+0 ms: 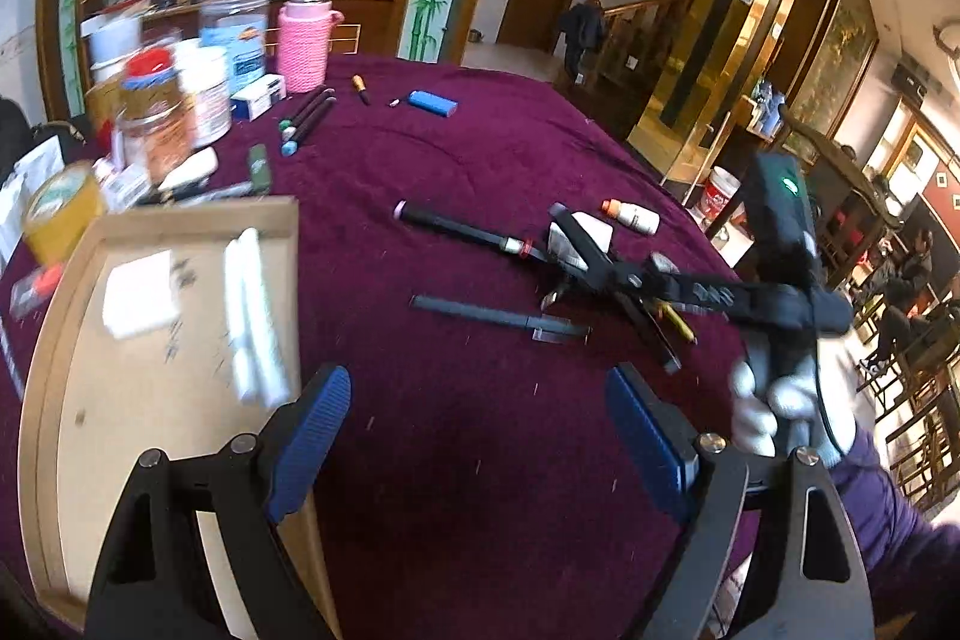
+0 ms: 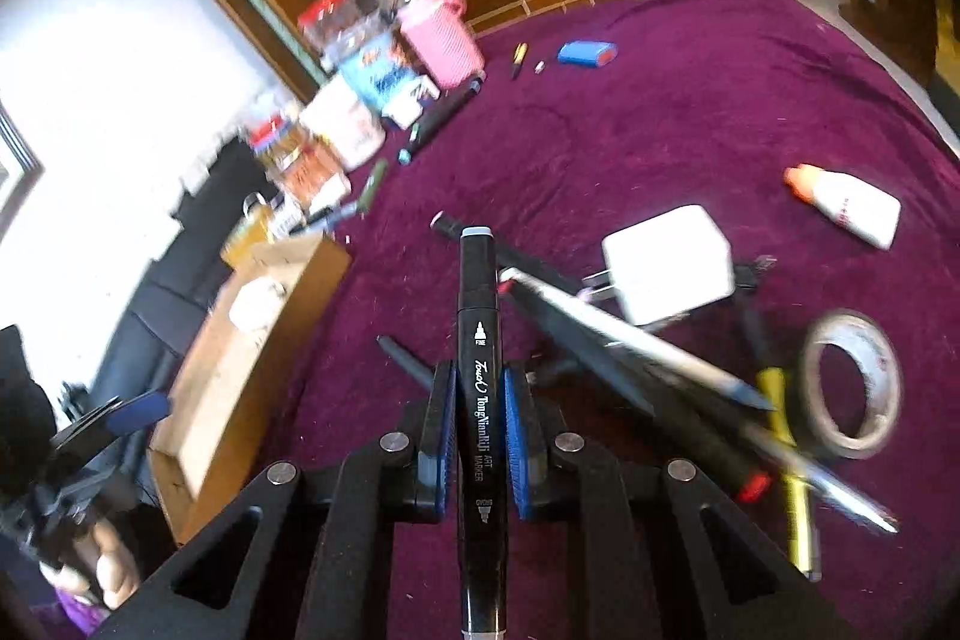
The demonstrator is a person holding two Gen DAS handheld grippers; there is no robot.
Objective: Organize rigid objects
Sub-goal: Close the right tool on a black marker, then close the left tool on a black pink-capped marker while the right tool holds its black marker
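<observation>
At nine o'clock we saw the cardboard tray (image 1: 72,340) on the purple-clothed counter (image 1: 480,172). Our left tongs (image 1: 480,424) stood wide apart, holding nothing, over bare cloth just right of it. Our right tongs (image 2: 478,424) were clamped on the black art marker (image 2: 478,316), gripped at mid-length between the blue pads (image 2: 515,436). Its long axis ran six to twelve, grey cap toward twelve, above the heap of pens (image 2: 630,340).

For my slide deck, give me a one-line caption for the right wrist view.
Right gripper shut on a black art marker above a maroon tablecloth strewn with pens.
</observation>
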